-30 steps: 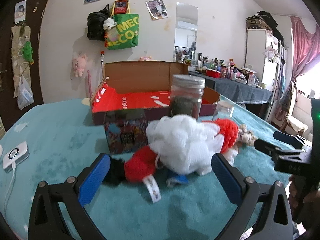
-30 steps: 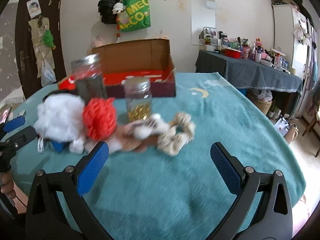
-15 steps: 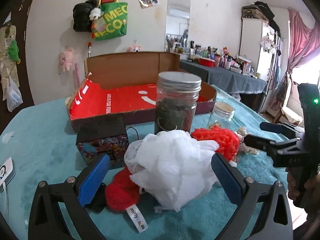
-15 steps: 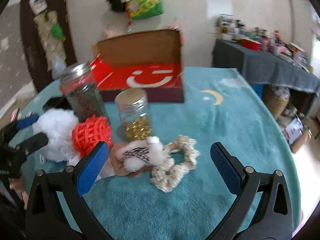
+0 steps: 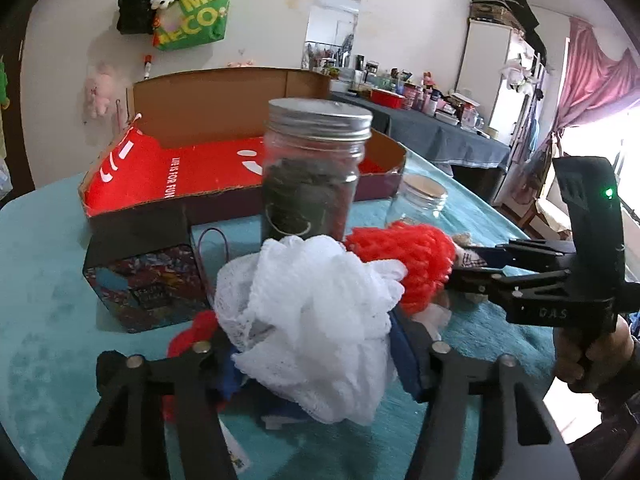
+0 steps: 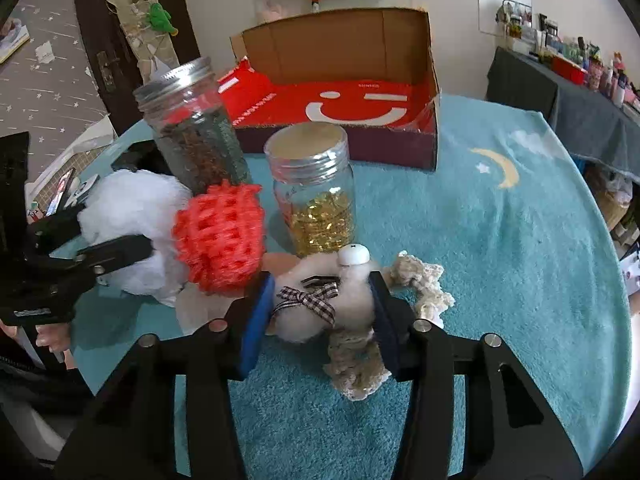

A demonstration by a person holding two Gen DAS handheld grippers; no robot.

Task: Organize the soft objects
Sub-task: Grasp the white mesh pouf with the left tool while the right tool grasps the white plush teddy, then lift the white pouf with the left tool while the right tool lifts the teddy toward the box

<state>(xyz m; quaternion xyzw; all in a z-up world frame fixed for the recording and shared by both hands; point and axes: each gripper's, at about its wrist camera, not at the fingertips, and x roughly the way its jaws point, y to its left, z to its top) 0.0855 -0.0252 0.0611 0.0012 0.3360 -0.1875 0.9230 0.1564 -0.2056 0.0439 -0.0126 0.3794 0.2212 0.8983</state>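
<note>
Left claw (image 5: 316,344): jaws have just been closing and now pinch the white mesh puff (image 5: 316,316), blue pads pressed into its two sides at the near edge of the desk (image 5: 48,288). The puff bulges up between the jaws. Red fabric (image 5: 192,332) lies under it at 8 o'clock.

Right claw (image 6: 320,312): jaws have just been closing as well and now squeeze the white plush toy (image 6: 324,300), one pad on each flank. The toy wears a checked bow (image 6: 310,298) and lies on the teal cloth of the desk. A cream crochet scrunchie (image 6: 420,292) lies against it at 3 o'clock, partly under the right-hand jaw.

The red knitted ball (image 6: 220,236) sits between puff and plush toy, touching the puff. Behind it, at 12 o'clock, stands an upright jar of dark contents (image 6: 192,136) with a metal lid; just beside that, a shorter jar of gold pieces (image 6: 316,196), also upright. A small patterned box (image 5: 144,284) stands at 10 o'clock from the puff.

The open cardboard box (image 6: 340,92) with red lining sits farther back on the desk, well apart from both claws; no soft object is visible inside it.

A hand (image 5: 596,352) grips the right claw's handle.
</note>
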